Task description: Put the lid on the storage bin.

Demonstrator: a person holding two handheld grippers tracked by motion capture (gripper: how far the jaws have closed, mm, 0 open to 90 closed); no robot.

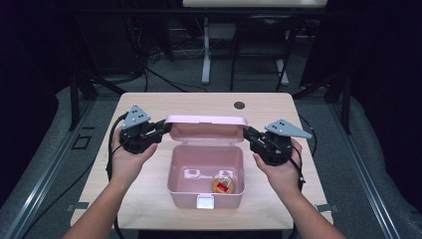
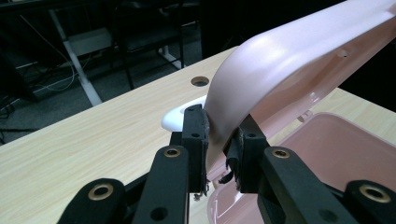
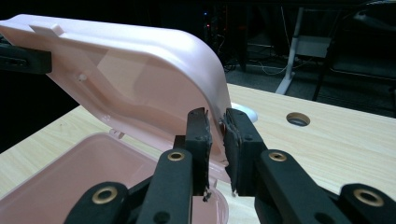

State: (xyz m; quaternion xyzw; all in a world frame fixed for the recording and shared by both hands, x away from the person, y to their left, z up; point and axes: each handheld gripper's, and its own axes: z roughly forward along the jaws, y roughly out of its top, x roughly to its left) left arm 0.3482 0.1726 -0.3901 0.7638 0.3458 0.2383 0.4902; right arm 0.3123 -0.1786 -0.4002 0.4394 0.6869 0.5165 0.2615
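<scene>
A pink plastic box (image 1: 183,172) stands open at the middle of the table. Its hinged lid (image 1: 206,127) is raised at the back and tilts over the opening. My left gripper (image 1: 166,124) is shut on the lid's left edge; in the left gripper view the two pads pinch the lid's (image 2: 289,56) rim at the left gripper (image 2: 222,135). My right gripper (image 1: 247,132) is shut on the lid's right edge, with the lid (image 3: 140,60) clamped in the right gripper (image 3: 217,135). A small round item with a red and orange label (image 1: 223,185) lies in the box's front right corner.
The wooden table (image 1: 149,104) has a round cable hole (image 1: 239,105) behind the box. A white latch (image 1: 205,201) sits on the box's front wall. A white rounded part (image 2: 175,119) shows behind the lid. Chair and desk legs stand on the floor beyond the table.
</scene>
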